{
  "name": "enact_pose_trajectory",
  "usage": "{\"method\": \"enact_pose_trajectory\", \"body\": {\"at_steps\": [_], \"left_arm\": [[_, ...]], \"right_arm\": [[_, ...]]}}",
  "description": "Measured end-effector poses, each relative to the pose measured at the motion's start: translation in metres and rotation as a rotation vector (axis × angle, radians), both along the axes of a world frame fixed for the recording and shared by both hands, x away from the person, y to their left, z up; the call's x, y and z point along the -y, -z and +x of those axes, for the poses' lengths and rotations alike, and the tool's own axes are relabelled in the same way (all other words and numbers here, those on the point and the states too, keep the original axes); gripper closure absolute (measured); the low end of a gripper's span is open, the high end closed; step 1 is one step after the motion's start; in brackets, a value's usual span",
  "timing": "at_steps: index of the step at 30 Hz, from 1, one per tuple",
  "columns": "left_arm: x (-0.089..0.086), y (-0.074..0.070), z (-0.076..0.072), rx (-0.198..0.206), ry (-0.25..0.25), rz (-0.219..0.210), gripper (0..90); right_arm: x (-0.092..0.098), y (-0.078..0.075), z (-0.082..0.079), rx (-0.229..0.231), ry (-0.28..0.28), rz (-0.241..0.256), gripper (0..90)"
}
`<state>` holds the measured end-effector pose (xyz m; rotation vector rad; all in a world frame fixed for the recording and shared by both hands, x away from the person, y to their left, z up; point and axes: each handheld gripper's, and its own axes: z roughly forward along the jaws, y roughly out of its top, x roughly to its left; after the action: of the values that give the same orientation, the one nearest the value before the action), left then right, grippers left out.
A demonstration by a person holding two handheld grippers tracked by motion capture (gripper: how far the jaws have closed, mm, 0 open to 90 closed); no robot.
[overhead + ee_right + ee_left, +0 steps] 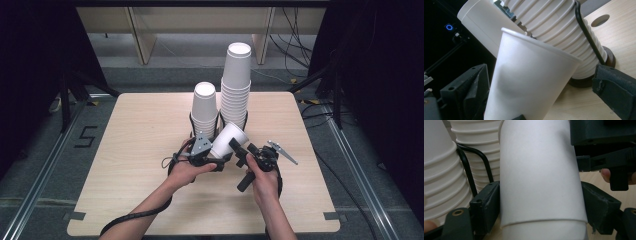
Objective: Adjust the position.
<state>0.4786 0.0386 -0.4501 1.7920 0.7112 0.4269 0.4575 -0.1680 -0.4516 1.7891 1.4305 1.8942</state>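
Two cup stacks [234,85], one loose cup [227,140]

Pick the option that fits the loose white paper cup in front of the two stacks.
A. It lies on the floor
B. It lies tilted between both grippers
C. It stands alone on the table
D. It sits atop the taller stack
B: the loose cup lies tilted between the left gripper and the right gripper, in front of the stacks.

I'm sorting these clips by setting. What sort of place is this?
Probably a lab or recording workshop, not a home or café: a bare wooden table stands between dark curtains, loose cables trail over the floor, and a taped number 5 marks the floor beside it.
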Motion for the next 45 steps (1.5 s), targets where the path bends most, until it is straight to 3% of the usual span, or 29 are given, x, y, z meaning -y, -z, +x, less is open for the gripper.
{"method": "enact_pose_trajectory", "body": {"at_steps": [2,4,7,12,13,14,20,24,26,32,34,35,37,41,42,45], "left_arm": [[0.001,0.000,-0.001,-0.010,-0.004,-0.009,21.9],[0.001,0.000,0.001,0.018,0.007,0.005,21.9],[0.001,-0.001,0.002,0.025,0.012,0.008,21.9],[0.002,0.000,0.002,0.025,0.015,0.011,21.9],[0.002,0.000,0.001,0.025,0.016,0.011,21.9],[0.002,0.000,0.001,0.026,0.016,0.011,21.9],[0.004,0.000,0.000,0.028,0.019,0.012,21.9],[0.006,0.000,0.000,0.035,0.026,0.011,21.9],[0.007,-0.001,0.000,0.035,0.025,0.009,21.9],[0.008,-0.001,0.000,0.047,0.031,0.010,21.9],[0.010,0.000,0.000,0.052,0.038,0.001,21.9],[0.009,0.000,-0.001,0.049,0.034,0.011,21.9],[0.010,0.000,-0.002,0.047,0.036,0.009,21.9],[0.011,0.000,-0.002,0.050,0.037,0.006,21.9],[0.011,0.000,-0.003,0.049,0.038,0.005,21.9],[0.011,0.000,-0.003,0.050,0.041,0.008,21.9]], "right_arm": [[-0.003,-0.001,-0.001,-0.032,0.000,0.047,1.8],[-0.001,0.001,0.001,-0.012,-0.002,0.016,1.7],[-0.002,0.002,0.001,-0.038,-0.003,0.049,1.6],[-0.002,0.004,0.003,-0.037,-0.005,0.048,1.6],[-0.004,0.003,0.002,-0.048,-0.008,0.075,1.7],[-0.003,0.004,0.003,-0.038,-0.007,0.055,1.7],[-0.006,0.004,0.003,-0.063,-0.011,0.087,1.6],[-0.005,0.005,0.005,-0.054,-0.014,0.065,1.7],[-0.006,0.004,0.004,-0.071,-0.014,0.094,1.7],[-0.006,0.005,0.006,-0.065,-0.015,0.087,1.7],[-0.008,0.004,0.005,-0.087,-0.017,0.123,1.8],[-0.006,0.006,0.007,-0.059,-0.014,0.084,1.8],[-0.008,0.005,0.006,-0.087,-0.019,0.129,1.9],[-0.008,0.006,0.006,-0.092,-0.016,0.126,2.0],[-0.007,0.007,0.007,-0.070,-0.018,0.100,2.1],[-0.007,0.007,0.008,-0.074,-0.019,0.113,2.2]]}}
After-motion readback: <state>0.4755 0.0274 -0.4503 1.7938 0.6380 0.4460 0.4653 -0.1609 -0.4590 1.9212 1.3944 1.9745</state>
